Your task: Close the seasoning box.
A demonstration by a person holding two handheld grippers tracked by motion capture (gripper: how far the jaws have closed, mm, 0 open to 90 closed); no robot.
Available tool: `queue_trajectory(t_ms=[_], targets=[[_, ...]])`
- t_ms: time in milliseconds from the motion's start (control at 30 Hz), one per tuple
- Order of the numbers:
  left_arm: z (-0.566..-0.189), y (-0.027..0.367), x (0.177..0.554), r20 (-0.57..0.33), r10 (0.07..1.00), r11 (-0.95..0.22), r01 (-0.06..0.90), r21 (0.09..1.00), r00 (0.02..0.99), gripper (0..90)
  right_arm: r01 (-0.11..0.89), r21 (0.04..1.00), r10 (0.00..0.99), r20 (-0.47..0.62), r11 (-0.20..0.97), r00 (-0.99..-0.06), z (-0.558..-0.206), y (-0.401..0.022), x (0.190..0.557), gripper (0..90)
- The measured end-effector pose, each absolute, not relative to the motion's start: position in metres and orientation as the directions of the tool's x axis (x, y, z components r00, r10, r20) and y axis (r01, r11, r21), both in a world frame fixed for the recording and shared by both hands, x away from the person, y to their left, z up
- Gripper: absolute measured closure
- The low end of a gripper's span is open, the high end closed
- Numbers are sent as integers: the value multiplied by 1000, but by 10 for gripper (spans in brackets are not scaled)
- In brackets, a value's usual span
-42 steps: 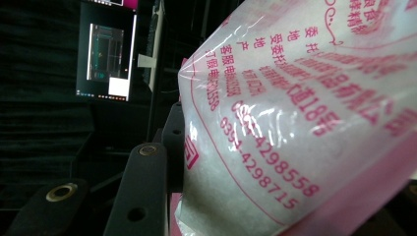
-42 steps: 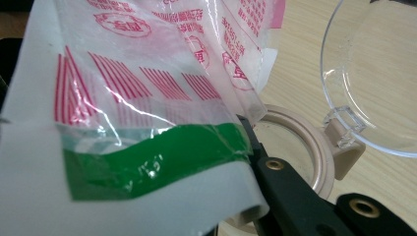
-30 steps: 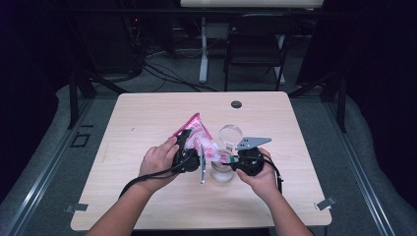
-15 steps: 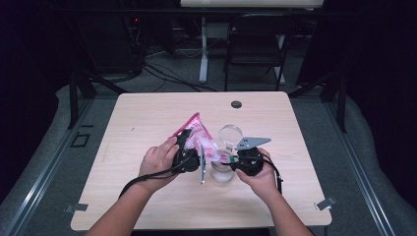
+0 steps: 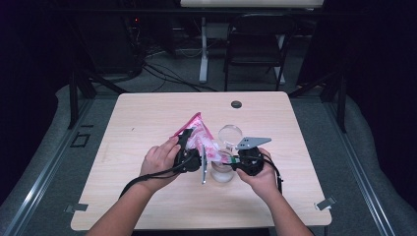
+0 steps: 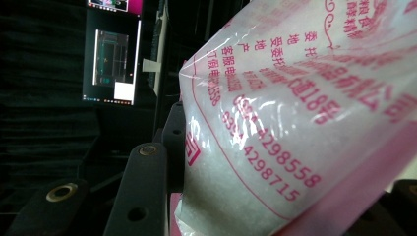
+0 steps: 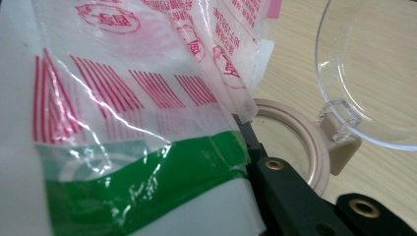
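Left claw: jaws clamped on the lower part of a pink-printed plastic bag; in the left gripper view the bag presses against the inner face of the one black jaw that shows, white grains packed inside it, red characters and digits across the film; the far jaw is hidden behind the bag. Left hand wraps the gripper body from the left; its cable trails back along the forearm.

Right claw: jaws pressed together, pinching the bag at its near corner; in the right gripper view the film lies right against the black jaw, with a red barcode-like print, a green band and a white block below; whether the pads meet through the film cannot be seen directly. Right hand holds that gripper from the right; the grey three-cornered plate sits on top of it.

Bag position: held up off the tabletop between the two claws, tilted, its upper corner pointing away from the person and to the left; lower end just above a clear jar.

Jar: stands on the tabletop between the hands; beige rim; clear hinged lid flipped open on the far side.

Farther out: small dark round disc near the tabletop's far edge, well apart from the work; dark chair on the floor beyond.
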State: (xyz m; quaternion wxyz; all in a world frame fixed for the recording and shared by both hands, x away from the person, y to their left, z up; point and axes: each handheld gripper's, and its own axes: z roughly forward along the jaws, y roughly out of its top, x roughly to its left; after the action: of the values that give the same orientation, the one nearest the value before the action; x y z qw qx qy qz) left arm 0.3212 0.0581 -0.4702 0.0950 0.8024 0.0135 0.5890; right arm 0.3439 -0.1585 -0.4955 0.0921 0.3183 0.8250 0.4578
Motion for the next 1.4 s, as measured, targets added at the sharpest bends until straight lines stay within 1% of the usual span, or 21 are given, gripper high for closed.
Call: queue_trajectory(t_ms=[367,1400], targets=[[-471,55,321,943,134,-981,-92,169,304,630,448,809,617,139,380,-775,-495,-162,345,900],[-469,58,317,953,97,-986,-103,132,288,630,458,807,610,159,372,-776,-499,-157,346,900]])
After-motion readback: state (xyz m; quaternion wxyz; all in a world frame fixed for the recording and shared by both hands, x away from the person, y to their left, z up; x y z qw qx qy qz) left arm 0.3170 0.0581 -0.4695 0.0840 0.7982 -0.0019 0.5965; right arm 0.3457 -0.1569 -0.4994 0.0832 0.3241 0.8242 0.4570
